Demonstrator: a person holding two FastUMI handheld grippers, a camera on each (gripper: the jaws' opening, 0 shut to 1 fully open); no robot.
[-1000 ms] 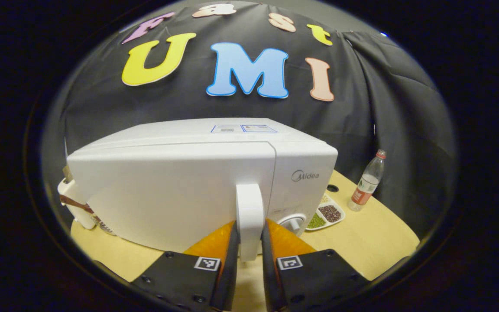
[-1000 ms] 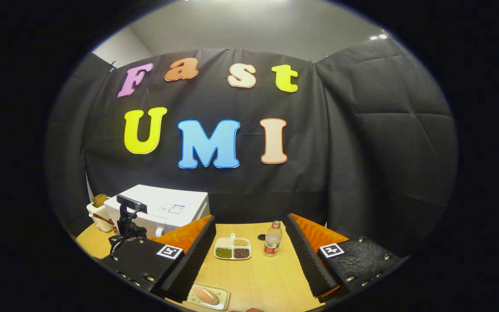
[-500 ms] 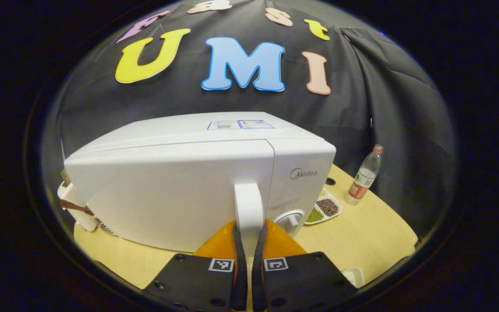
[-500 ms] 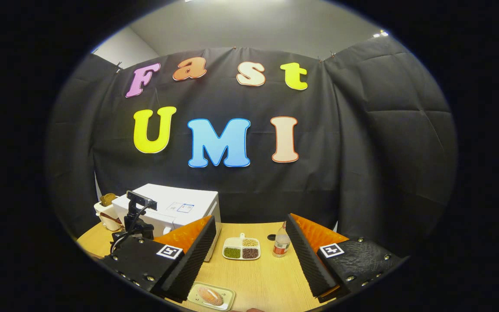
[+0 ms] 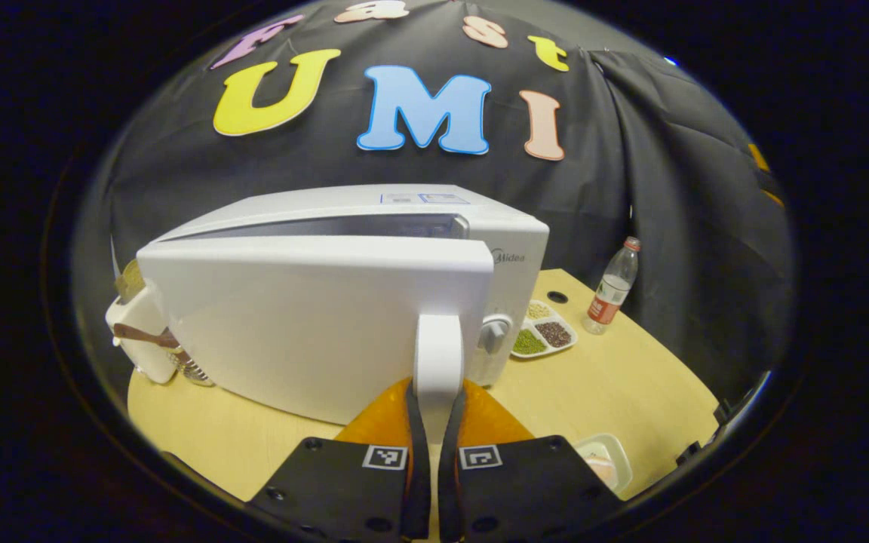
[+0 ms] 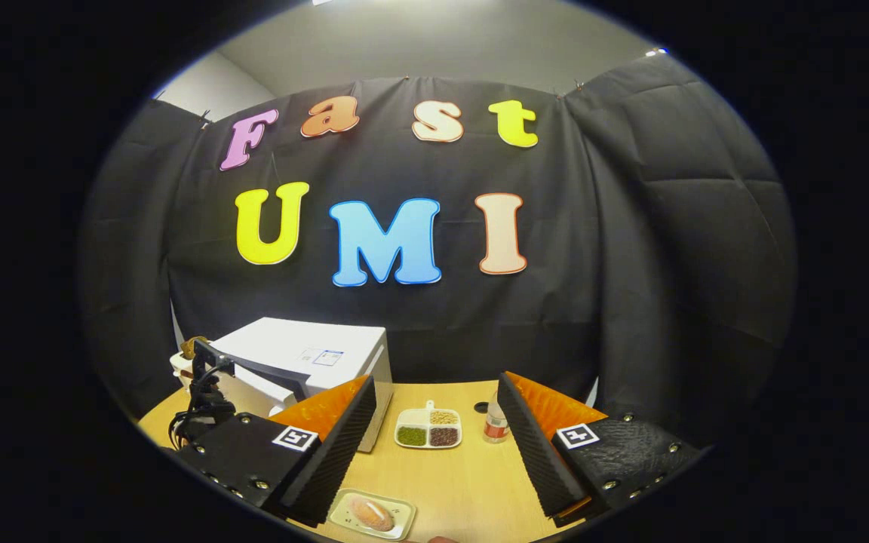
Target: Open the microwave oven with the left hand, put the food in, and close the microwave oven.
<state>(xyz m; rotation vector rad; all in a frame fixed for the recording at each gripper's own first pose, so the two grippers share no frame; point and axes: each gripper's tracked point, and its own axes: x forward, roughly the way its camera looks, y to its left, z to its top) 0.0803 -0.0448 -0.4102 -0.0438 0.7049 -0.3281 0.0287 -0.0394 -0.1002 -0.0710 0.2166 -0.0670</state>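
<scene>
1. Microwave oven (image 5: 314, 317), boxy white w/ smooth door ajar, sits on pale wood table (image 5: 631, 385).
2. Left gripper (image 5: 430, 407) clamps door's rounded handle (image 5: 438, 354) btwn both fingers.
3. Right gripper (image 6: 434, 430) hangs spread wide, ribbed black pads, above bread (image 6: 371, 513) on rectangular tray (image 6: 397, 524).

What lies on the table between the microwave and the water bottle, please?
In the right gripper view, a divided dish of beans sits on the table between the microwave and the water bottle; the left gripper view shows the same order.
</scene>
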